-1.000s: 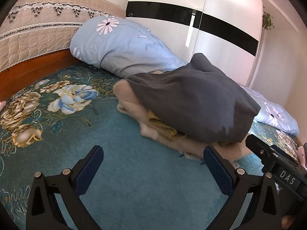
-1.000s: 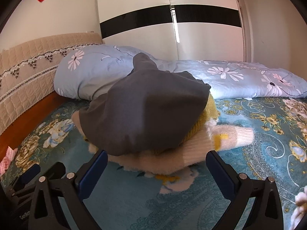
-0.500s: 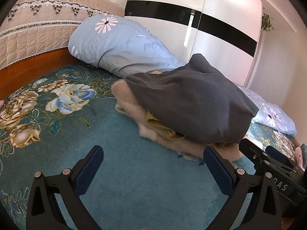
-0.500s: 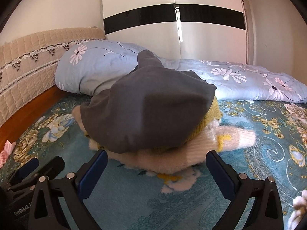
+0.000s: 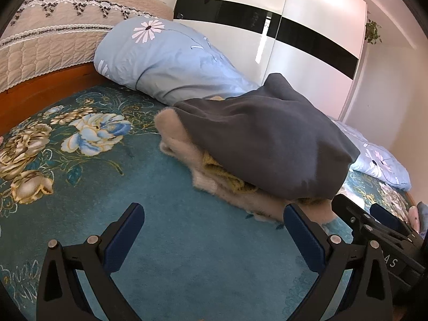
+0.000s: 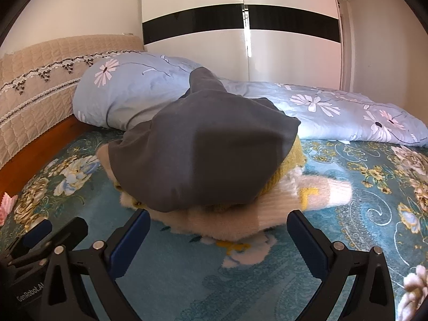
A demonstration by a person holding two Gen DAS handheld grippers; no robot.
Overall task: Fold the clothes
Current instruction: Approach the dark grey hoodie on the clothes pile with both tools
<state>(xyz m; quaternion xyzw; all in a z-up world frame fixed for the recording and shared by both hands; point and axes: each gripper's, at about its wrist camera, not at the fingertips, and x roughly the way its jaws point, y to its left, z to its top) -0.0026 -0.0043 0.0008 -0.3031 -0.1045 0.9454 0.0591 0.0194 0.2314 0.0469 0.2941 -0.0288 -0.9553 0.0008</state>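
A heap of clothes lies on the teal flowered bedspread (image 5: 187,240). On top is a dark grey garment (image 5: 267,139) (image 6: 203,149), draped over a mustard knit (image 6: 283,171) and a fluffy cream sweater (image 5: 182,141) (image 6: 321,192). My left gripper (image 5: 214,224) is open and empty, low over the bedspread just left of the heap's near edge. My right gripper (image 6: 218,223) is open too, its fingers on either side of the heap's near edge, nothing between them. The right gripper's body shows at the lower right of the left wrist view.
A light blue flowered duvet (image 6: 334,107) is bunched along the far side, against a white wardrobe (image 6: 240,48) with a black band. A beige quilted headboard (image 5: 48,42) with a wooden rail stands on the left. A pink item (image 6: 6,206) lies at the left edge.
Both grippers have edged closer to the heap, which now looms larger in each view. The clothes have not moved, and both grippers stay open.
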